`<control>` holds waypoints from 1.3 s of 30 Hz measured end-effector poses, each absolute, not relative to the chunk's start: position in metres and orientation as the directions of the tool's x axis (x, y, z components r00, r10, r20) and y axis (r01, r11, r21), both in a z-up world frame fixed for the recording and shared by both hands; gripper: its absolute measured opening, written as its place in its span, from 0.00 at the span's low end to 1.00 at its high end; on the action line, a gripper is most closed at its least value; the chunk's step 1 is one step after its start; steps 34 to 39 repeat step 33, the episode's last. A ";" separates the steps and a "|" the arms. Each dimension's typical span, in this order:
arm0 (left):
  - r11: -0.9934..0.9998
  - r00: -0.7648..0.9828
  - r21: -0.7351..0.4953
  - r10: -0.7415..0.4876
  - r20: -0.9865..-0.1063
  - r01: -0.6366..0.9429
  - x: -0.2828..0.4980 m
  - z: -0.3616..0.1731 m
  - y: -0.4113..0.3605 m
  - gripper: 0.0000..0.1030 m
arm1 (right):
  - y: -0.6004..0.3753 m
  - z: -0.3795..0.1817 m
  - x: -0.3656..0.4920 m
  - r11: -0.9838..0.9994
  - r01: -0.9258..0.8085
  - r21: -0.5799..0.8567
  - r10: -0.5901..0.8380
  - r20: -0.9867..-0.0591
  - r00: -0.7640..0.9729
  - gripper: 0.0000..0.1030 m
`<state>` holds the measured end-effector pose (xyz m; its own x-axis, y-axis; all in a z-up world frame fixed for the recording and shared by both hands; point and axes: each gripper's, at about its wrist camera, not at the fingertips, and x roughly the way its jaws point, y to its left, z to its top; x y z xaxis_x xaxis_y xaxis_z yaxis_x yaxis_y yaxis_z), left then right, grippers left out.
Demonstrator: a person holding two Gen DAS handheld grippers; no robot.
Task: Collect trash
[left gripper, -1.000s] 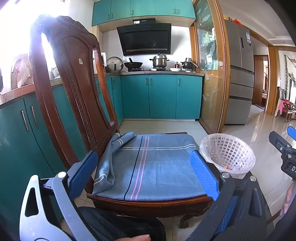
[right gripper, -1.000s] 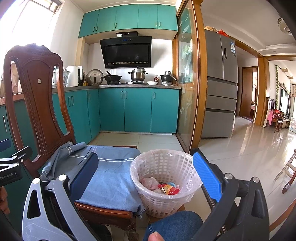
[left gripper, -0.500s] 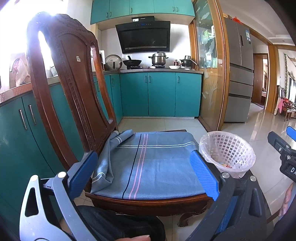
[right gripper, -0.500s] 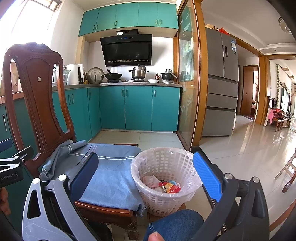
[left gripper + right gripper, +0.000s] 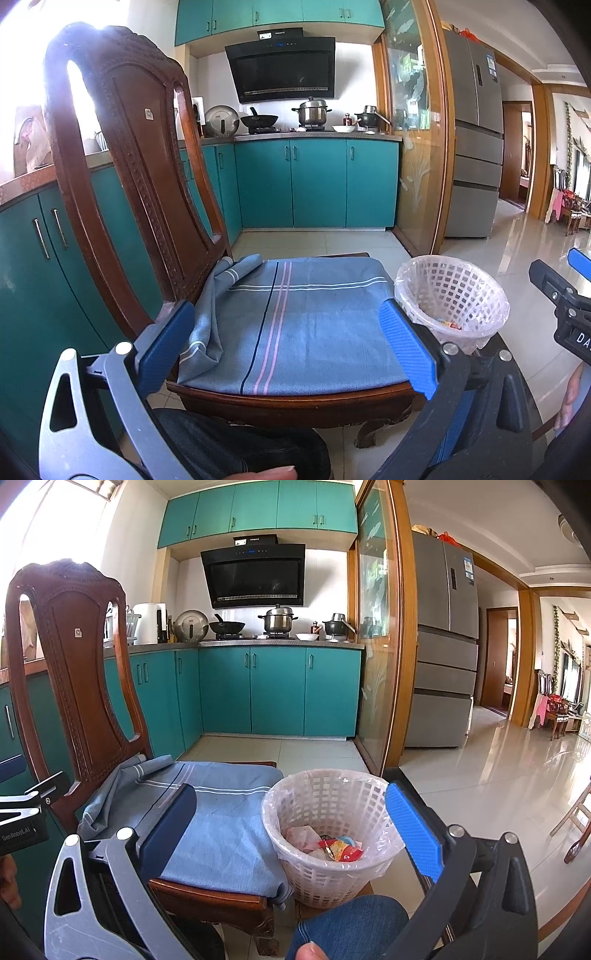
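A white lattice wastebasket [image 5: 328,871] lined with a clear bag stands to the right of a wooden chair; it also shows in the left wrist view [image 5: 452,295]. Crumpled wrappers [image 5: 338,849], red, yellow and pale, lie inside it. My left gripper [image 5: 288,347] is open and empty, held over the front of the chair seat. My right gripper [image 5: 291,830] is open and empty, held just in front of the basket. The seat is covered by a blue striped cloth [image 5: 299,325] with nothing on it.
The carved chair back [image 5: 122,166] rises at the left. Teal cabinets [image 5: 317,184] and a stove counter with pots line the far wall. A glass sliding door [image 5: 376,646] and a fridge [image 5: 447,646] stand to the right. Tiled floor [image 5: 498,775] stretches right. My knee [image 5: 351,923] is below.
Both grippers have drifted slightly, so the chair and basket sit a little lower and nearer in view. Both grippers stay open and empty.
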<state>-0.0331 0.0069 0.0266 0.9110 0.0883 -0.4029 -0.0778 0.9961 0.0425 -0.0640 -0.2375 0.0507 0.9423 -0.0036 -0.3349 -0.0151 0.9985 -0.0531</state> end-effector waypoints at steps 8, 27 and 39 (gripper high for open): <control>0.996 0.904 0.052 0.092 -0.418 -0.077 -0.028 0.025 0.005 0.97 | -0.239 0.046 -0.060 0.999 -0.018 -0.049 0.000 -0.348 0.938 0.97; 0.997 0.877 0.034 0.081 -0.474 -0.074 -0.011 0.014 0.009 0.97 | -0.232 0.037 -0.048 0.998 -0.043 -0.050 0.021 -0.377 0.926 0.97; 0.986 0.827 0.095 0.167 -0.537 -0.138 0.013 -0.005 0.024 0.97 | -0.221 0.043 -0.043 0.990 -0.143 0.003 0.132 -0.406 0.904 0.97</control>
